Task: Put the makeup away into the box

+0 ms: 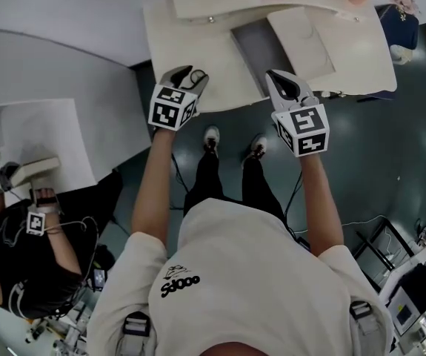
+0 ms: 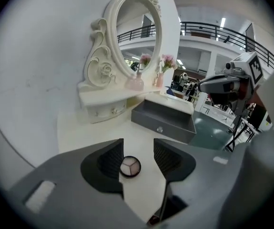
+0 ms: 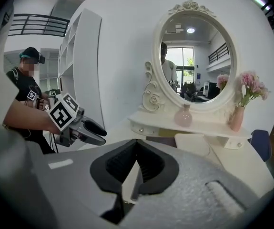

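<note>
Left gripper (image 2: 137, 146) jaws are apart, and a round makeup compact (image 2: 129, 166) shows between them. Right gripper (image 3: 137, 149) jaws are together, holding nothing.

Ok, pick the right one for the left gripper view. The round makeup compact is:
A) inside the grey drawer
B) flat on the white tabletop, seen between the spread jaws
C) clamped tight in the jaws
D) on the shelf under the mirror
B: the compact lies flat on the white tabletop, seen between the left gripper's jaws, which stand apart and do not clamp it. The grey drawer stands open beyond it.
</note>
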`<state>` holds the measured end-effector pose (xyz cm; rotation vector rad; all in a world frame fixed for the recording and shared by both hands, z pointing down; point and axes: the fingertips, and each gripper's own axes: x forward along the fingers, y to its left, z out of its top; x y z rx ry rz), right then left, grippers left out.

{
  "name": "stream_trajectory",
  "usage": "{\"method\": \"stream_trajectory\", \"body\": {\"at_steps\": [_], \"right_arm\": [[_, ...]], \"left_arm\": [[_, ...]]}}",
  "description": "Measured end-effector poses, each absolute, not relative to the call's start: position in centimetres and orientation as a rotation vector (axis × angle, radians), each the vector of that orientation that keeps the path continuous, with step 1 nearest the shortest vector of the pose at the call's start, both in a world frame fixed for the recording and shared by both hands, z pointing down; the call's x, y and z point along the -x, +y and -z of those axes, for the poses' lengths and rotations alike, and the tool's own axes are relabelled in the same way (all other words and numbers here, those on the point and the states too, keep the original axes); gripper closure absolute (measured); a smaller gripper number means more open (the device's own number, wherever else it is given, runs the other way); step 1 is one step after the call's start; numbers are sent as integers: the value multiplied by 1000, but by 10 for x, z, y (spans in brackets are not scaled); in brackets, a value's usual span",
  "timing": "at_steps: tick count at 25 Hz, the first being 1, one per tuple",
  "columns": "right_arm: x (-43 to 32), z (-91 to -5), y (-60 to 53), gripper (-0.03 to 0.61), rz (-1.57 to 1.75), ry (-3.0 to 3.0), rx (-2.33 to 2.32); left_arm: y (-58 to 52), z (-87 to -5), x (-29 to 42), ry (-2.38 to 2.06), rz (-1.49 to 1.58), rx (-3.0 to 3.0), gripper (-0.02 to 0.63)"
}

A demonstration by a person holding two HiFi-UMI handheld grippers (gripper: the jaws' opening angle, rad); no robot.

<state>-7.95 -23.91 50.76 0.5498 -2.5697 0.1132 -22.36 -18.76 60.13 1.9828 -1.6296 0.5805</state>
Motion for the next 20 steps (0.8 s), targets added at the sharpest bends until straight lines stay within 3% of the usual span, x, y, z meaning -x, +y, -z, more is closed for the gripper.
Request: {"method": "stream_trajectory", "body": {"at_steps": [9, 20], "right_arm": [[61, -536, -239, 577, -146, -2508, -557], [47, -518, -254, 577, -146, -2513, -638]], "left_arm": [[-186, -678, 234, -1664, -657, -1815, 341], [-193, -689, 235, -1671, -713, -1815, 376]]}}
